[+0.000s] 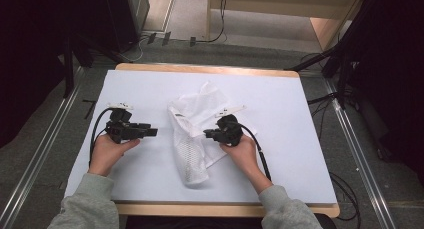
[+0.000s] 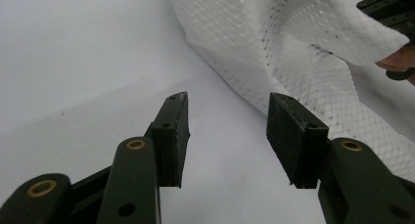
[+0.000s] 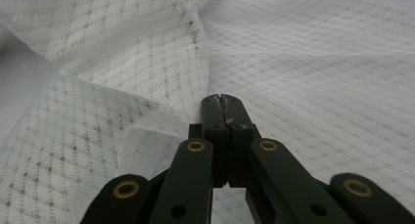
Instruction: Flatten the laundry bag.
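Mesh garment [image 1: 192,139] lies crumpled mid-table, unfolded. Right gripper [image 3: 226,102] clenched at garment's right edge; fabric pinch unconfirmed. Left gripper [image 2: 227,131] released, empty, just beside cloth. Folding barely begun.

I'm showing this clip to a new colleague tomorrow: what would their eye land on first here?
First, the crumpled white mesh garment lying in the middle of the white table. Next, the right gripper at the garment's right edge, its jaws shut together with mesh all round them; whether a fold is pinched I cannot tell. The left gripper is to the garment's left, jaws open over bare table, pointing toward the cloth.
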`<state>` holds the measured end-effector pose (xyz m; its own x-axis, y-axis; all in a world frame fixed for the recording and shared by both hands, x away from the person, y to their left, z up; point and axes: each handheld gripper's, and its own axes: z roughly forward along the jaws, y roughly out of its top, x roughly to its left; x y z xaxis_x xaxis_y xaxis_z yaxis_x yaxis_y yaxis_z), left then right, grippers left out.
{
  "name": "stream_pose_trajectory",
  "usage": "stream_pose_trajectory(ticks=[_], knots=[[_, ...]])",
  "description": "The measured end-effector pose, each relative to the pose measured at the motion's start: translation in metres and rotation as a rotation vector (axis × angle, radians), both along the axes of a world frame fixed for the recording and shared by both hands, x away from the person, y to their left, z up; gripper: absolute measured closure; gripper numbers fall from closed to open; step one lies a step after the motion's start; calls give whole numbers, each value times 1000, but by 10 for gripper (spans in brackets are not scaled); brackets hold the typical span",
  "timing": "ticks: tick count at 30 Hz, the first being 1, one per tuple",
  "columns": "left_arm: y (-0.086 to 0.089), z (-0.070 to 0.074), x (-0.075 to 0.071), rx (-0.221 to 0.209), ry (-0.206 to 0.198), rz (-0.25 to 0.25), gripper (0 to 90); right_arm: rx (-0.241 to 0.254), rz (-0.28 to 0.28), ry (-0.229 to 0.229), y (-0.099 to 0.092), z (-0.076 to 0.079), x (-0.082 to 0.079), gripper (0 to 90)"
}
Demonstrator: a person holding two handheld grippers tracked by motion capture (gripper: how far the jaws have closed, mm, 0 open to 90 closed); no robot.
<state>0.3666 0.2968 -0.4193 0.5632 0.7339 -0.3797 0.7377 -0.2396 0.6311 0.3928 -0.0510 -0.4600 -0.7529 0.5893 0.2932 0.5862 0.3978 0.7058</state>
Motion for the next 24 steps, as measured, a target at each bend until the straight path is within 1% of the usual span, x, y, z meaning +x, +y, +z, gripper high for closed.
stream_pose_trajectory(ticks=[5,9,11,15,17,18,21,24], knots=[[7,2,-2,-8,-3,18,515,11,17,5,10,2,-4,900],[12,3,-5,-9,-3,30,514,10,50,-8,22,4,-7,900],[15,3,-7,-11,-2,40,514,16,63,-7,28,5,-8,900],[22,3,-10,-12,2,57,512,16,89,-11,41,6,-9,900],[25,4,-13,-14,1,63,512,4,107,-9,48,6,-9,900],[25,4,-14,-17,2,69,512,-1,116,-10,52,6,-9,900],[27,3,-16,-15,4,72,511,5,136,-8,60,7,-10,900],[25,3,-17,-10,5,69,509,9,154,-18,63,13,-12,900]])
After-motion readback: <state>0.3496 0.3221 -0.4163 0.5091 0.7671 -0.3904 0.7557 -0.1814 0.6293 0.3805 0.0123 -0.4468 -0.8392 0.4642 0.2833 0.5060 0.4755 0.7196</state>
